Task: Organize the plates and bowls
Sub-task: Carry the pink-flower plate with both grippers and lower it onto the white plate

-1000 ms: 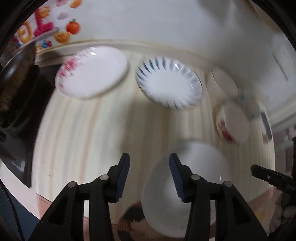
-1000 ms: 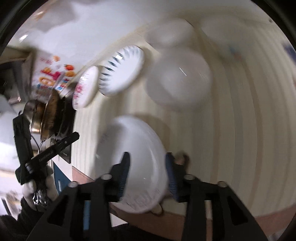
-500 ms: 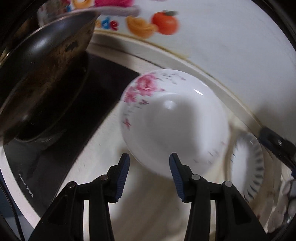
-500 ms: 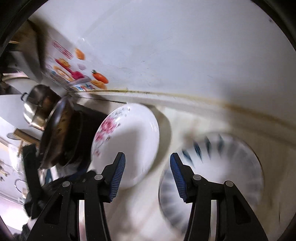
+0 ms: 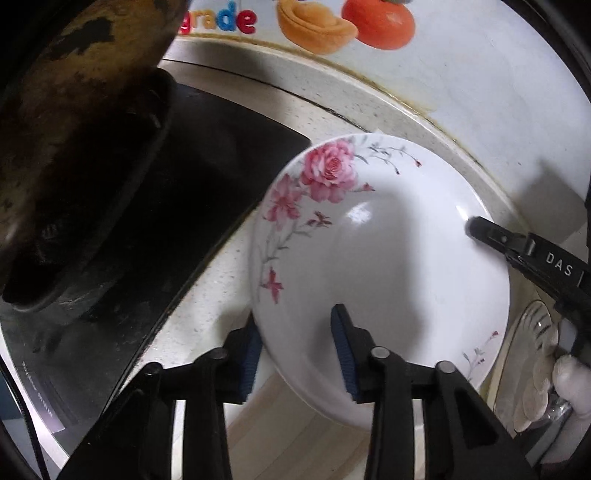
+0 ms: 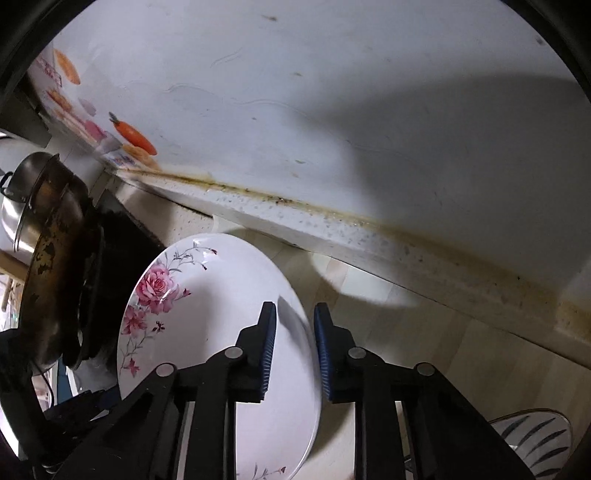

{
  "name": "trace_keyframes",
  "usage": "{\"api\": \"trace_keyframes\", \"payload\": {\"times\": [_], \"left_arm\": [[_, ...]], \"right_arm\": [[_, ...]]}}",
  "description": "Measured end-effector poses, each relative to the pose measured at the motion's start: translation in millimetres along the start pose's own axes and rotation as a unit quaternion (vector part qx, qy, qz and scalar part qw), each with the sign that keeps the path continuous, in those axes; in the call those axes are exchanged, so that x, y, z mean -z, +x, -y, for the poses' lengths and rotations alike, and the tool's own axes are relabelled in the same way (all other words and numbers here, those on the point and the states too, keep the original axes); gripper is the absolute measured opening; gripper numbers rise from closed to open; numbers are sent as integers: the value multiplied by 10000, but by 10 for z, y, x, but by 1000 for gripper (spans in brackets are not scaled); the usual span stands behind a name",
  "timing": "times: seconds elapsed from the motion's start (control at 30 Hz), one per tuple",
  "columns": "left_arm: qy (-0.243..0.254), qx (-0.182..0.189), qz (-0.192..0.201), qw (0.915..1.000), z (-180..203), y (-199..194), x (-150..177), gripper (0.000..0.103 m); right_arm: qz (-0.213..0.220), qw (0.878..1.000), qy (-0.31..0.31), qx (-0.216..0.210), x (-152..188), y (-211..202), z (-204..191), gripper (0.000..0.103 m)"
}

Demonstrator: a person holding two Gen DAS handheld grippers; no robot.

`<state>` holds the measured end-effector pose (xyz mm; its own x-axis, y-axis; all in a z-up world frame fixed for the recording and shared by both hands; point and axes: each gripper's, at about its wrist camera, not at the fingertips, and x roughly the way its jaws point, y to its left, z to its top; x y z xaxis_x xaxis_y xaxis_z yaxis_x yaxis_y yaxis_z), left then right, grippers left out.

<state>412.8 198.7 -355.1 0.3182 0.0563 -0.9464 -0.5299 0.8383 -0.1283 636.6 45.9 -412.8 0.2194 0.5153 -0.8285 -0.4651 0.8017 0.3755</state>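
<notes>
White china with pink roses on its rim, one flowered plate (image 5: 388, 254) sits on the pale counter (image 5: 218, 284) just beside the black stove top (image 5: 177, 206), and both grippers are at its edge. The left gripper (image 5: 295, 347) has its two blue-padded fingers apart with the near rim of the plate between them, one pad below the rim and one above it; whether the pads press on the china cannot be told. The right gripper (image 6: 294, 349) straddles the plate's right-hand rim in the same way, its fingers narrowly parted with the edge in the gap, and here too contact cannot be told. In the left wrist view the right gripper's black finger, marked DAS, reaches the plate's far right edge. A second plate, white with dark blue stripes (image 6: 535, 439), lies on the counter to the right, well clear of the first; only part of it shows. Two pots stand on the stove: one dark, worn wok (image 5: 74, 122) and, behind it, one steel pot (image 6: 18, 206). One fruit sticker (image 5: 347, 22) is on the white wall (image 6: 332, 110).
</notes>
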Motion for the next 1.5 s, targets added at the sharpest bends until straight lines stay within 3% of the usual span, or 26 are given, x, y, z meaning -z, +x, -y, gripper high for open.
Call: {"api": "trace_keyframes", "payload": {"times": [0.23, 0.57, 0.97, 1.2, 1.5], "left_arm": [[-73, 67, 66, 9999, -16, -92, 184, 29], [92, 276, 142, 9995, 190, -394, 358, 29], [190, 492, 381, 9979, 179, -721, 596, 29], [410, 626, 545, 9957, 238, -1120, 915, 29], [1049, 935, 475, 9889, 462, -1568, 1574, 29]], "right_arm": [[5, 9999, 60, -81, 75, -57, 50, 21], [164, 9997, 157, -86, 276, -504, 111, 21], [363, 9988, 281, -150, 708, -1068, 67, 21], [586, 9972, 449, -133, 1177, -1658, 51, 21], [845, 9926, 871, 81, 2155, -2527, 179, 21]]}}
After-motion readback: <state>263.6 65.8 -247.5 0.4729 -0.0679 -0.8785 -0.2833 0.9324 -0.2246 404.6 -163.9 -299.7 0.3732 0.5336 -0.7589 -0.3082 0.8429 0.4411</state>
